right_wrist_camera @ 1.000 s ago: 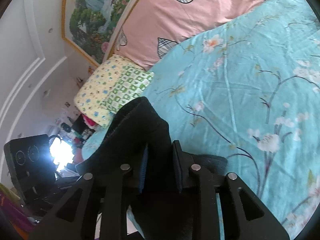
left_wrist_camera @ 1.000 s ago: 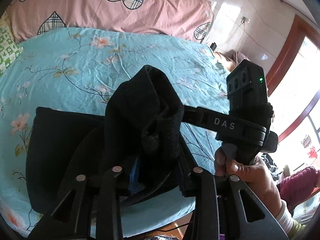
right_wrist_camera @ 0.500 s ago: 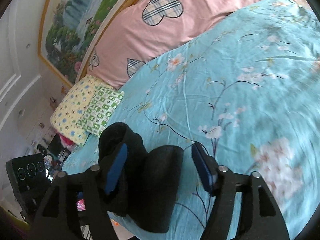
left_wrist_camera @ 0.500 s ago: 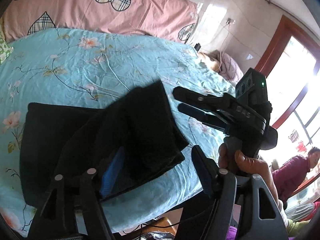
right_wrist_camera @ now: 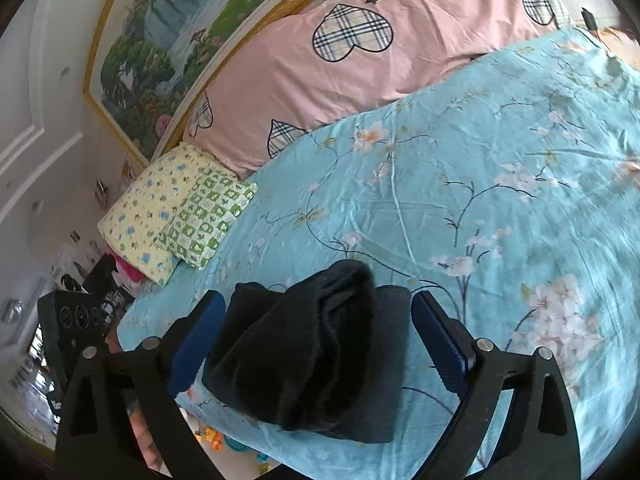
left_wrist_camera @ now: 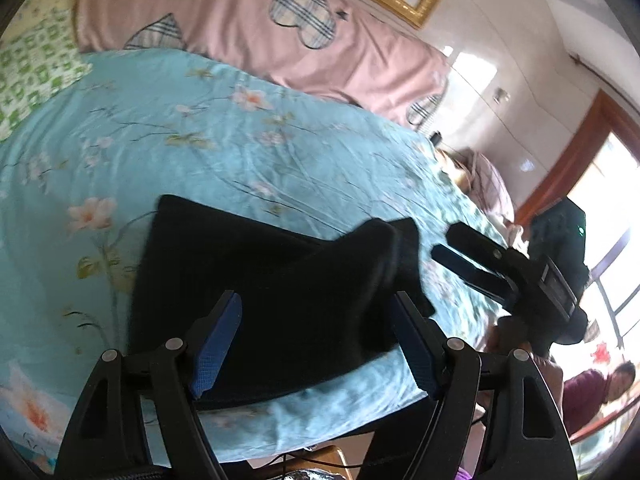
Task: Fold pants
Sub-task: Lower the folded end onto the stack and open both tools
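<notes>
A bed (left_wrist_camera: 248, 152) in a floral blue sheet carries the folded black pants (left_wrist_camera: 272, 288) near its edge, just ahead of both pairs of fingers. The left gripper (left_wrist_camera: 316, 344) and the right gripper (right_wrist_camera: 320, 348) each hold their fingers wide, gripping nothing, with the pants lying between the blue pads (right_wrist_camera: 444, 348).

one pants (left_wrist_camera: 260, 288), two tools, three pillows.

Black pants (left_wrist_camera: 260, 280) lie folded, bunched, at the bed's near edge.
</notes>
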`<state>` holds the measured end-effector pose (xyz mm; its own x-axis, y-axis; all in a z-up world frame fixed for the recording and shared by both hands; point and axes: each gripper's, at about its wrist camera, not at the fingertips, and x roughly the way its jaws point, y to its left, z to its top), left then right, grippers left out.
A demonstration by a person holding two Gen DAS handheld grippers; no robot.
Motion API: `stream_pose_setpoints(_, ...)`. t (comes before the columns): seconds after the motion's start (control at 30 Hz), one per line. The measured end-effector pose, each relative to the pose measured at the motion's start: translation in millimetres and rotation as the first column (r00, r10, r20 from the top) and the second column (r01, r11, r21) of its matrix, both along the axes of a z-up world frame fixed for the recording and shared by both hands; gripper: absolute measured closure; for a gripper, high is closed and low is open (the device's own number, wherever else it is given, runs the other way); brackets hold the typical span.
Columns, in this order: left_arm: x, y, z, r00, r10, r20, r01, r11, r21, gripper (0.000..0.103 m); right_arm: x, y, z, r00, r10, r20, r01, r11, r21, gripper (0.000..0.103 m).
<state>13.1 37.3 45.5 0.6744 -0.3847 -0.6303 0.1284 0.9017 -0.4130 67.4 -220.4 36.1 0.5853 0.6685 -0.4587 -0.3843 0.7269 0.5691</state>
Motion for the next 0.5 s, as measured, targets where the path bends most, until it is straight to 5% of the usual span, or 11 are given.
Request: stream_pose_setpoints(0.5,3,54,-24,0.989,0.124,-0.079,-0.131,0.988,-0.087,0.025,-10,25,-5,0.999,-0.024,-0.035,0.02,0.994,-0.109,0.006)
